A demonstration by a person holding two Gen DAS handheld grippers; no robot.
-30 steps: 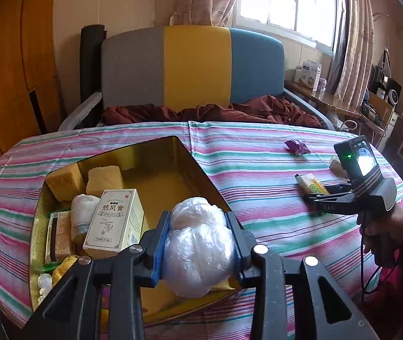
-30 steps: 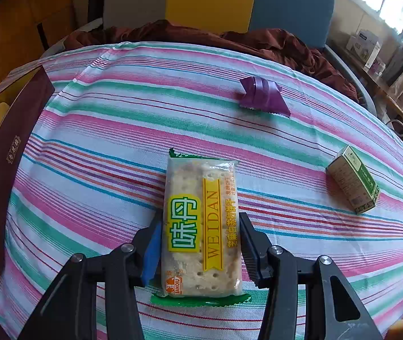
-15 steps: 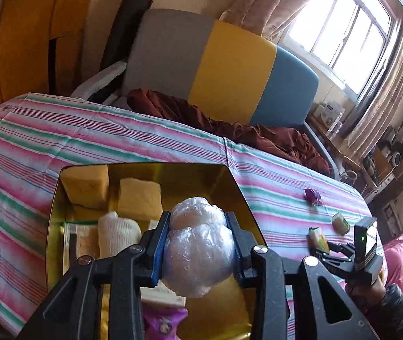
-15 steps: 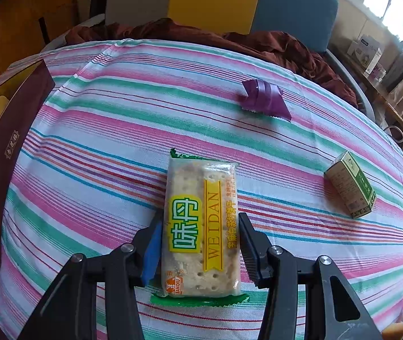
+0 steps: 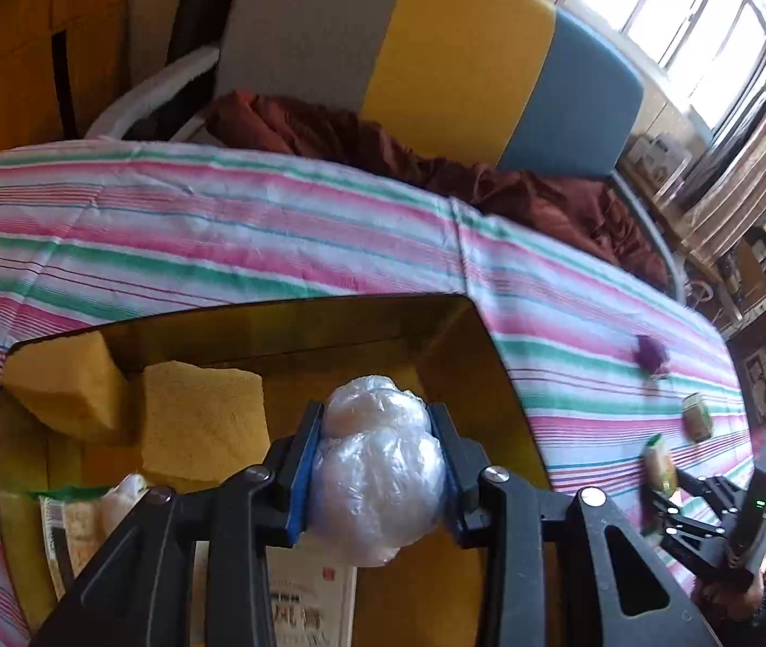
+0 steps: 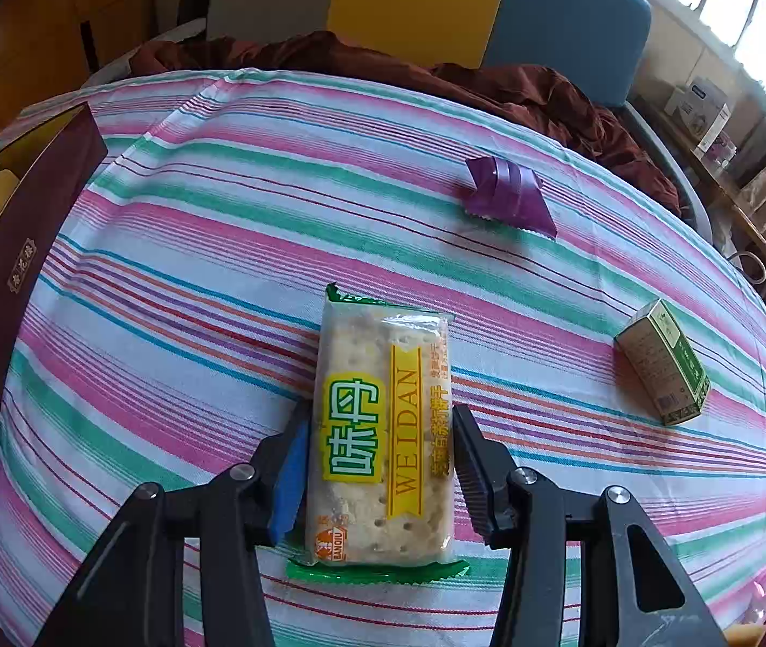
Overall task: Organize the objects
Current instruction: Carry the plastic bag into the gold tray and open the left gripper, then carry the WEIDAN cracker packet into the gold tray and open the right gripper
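The left gripper (image 5: 380, 463) is clamped on the plastic-wrapped bundle (image 5: 377, 477) above the gold box (image 5: 253, 318); lower it onto bare floor beside the sponges (image 5: 202, 420); farther off, the right gripper (image 6: 377, 458) grips the cracker packet (image 6: 380, 426).

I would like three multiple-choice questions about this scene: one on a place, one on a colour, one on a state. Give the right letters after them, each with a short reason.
1. Where are the yellow sponges?
A. inside the gold-lined box
B. on the sofa
C. beside the green carton

2. What colour is the folded wrapper on the striped tablecloth?
A. orange
B. purple
C. white

3. What is the state of the left hand-held gripper?
A. open, nothing in it
B. shut on a cracker pack
C. shut on a plastic bag ball

Answers: 1 A, both lie within the box walls. 2 B, it looks purple. 3 C, the pads press the plastic bag ball from both sides.
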